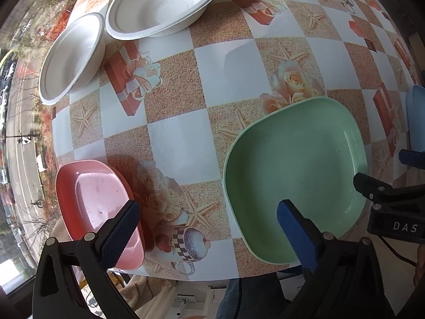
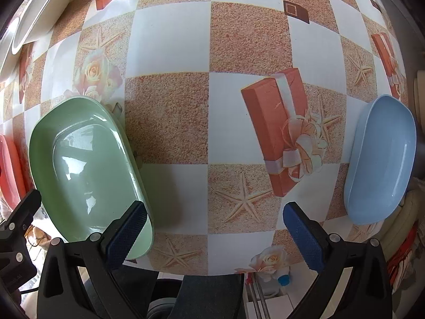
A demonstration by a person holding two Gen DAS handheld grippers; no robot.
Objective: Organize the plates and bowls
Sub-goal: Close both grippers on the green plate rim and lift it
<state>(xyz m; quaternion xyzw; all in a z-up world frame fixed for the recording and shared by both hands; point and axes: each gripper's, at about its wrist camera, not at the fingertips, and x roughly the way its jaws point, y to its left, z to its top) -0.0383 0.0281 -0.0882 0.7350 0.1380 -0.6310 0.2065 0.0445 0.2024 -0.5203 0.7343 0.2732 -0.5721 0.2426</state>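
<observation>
While the green plate (image 1: 294, 175) sits at the desk's (image 2: 170, 45) near edge between the pink plate (image 1: 98, 207) and blue plate (image 2: 382, 159), both the left hand-held gripper (image 1: 207, 226) and right hand-held gripper (image 2: 215, 228) hang released, grasping nothing. A careless nudge could likely push an overhanging plate off.
</observation>
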